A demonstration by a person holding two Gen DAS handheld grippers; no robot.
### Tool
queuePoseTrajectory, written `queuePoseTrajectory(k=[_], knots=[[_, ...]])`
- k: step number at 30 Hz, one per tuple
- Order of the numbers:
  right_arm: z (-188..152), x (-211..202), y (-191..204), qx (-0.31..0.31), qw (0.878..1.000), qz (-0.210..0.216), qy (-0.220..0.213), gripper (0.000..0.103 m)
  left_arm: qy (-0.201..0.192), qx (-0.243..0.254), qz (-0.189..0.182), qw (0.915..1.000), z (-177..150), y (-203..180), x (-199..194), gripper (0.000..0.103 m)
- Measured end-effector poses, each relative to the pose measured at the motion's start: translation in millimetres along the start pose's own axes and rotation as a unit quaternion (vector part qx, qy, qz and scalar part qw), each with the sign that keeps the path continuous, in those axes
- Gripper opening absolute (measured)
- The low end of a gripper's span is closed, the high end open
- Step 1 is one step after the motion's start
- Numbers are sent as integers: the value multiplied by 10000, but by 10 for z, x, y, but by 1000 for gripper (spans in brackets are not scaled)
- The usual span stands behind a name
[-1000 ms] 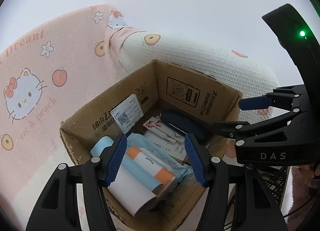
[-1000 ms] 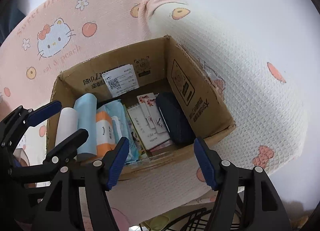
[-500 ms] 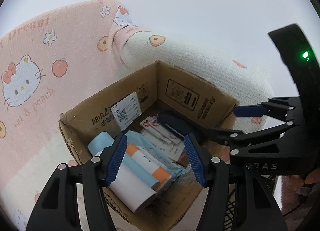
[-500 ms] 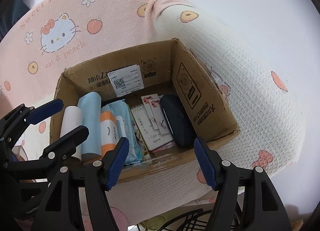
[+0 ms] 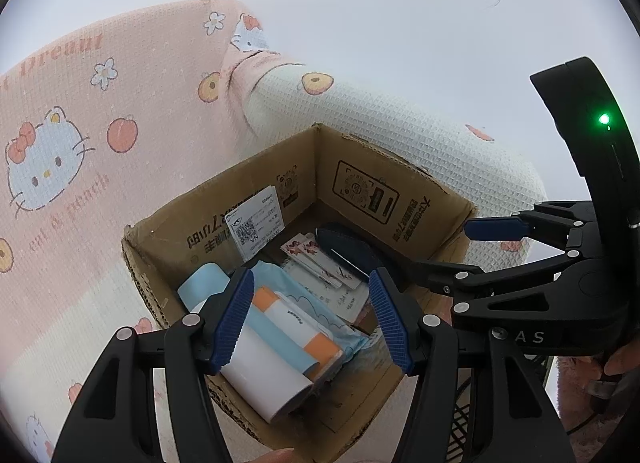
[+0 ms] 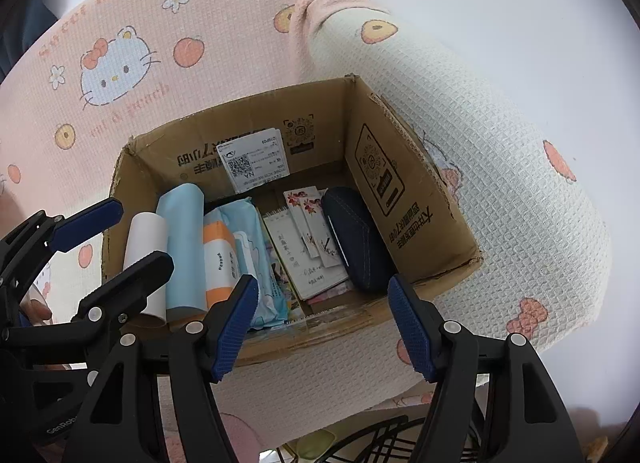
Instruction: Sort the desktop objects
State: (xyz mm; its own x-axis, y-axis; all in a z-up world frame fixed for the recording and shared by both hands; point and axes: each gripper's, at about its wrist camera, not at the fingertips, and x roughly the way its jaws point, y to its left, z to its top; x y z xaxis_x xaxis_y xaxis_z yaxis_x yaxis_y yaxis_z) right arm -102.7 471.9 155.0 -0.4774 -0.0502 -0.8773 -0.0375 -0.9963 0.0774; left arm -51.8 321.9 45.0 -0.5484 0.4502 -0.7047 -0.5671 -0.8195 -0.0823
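Cardboard box [image 6: 404, 199] on pink cloth, packed: paper rolls [image 6: 182, 247] left, wipes pack [image 6: 240, 247], notebook [image 6: 300, 259], dark case [image 6: 356, 239] right. Sorting judged near done; next, a pick or withdrawal. Left tool [image 5: 312, 319] and right tool [image 6: 322, 327] angled down above box, jaws apart, empty.

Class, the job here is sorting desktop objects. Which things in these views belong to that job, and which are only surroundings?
Part of the job:
cardboard box
white roll
light blue roll
wipes pack
notepad
dark case
left gripper, open
right gripper, open

Just surroundings:
cartoon-print cloth
wire basket
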Motion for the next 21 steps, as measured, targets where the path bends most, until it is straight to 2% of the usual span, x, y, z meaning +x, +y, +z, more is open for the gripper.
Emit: queuePoseTrajectory(k=[10, 15, 17, 19, 21], knots=[[-15, -8, -6, -17, 10000, -26, -29, 66, -61, 35, 32, 10000, -2, -15, -27, 65], [-6, -77, -54, 129, 9995, -179, -213, 67, 173, 108, 584, 9981, 38, 57, 1, 72], [10, -157, -99, 278, 9973, -503, -458, 85, 149, -94, 618, 9979, 44, 151, -19, 74], [17, -248, -108, 299, 9938, -776, -735, 95, 199, -499, 339, 9980, 55, 294, -39, 79], [24, -303, -83, 207, 9927, -832, -848, 96, 286, -753, 186, 9966, 60, 393, -47, 80]])
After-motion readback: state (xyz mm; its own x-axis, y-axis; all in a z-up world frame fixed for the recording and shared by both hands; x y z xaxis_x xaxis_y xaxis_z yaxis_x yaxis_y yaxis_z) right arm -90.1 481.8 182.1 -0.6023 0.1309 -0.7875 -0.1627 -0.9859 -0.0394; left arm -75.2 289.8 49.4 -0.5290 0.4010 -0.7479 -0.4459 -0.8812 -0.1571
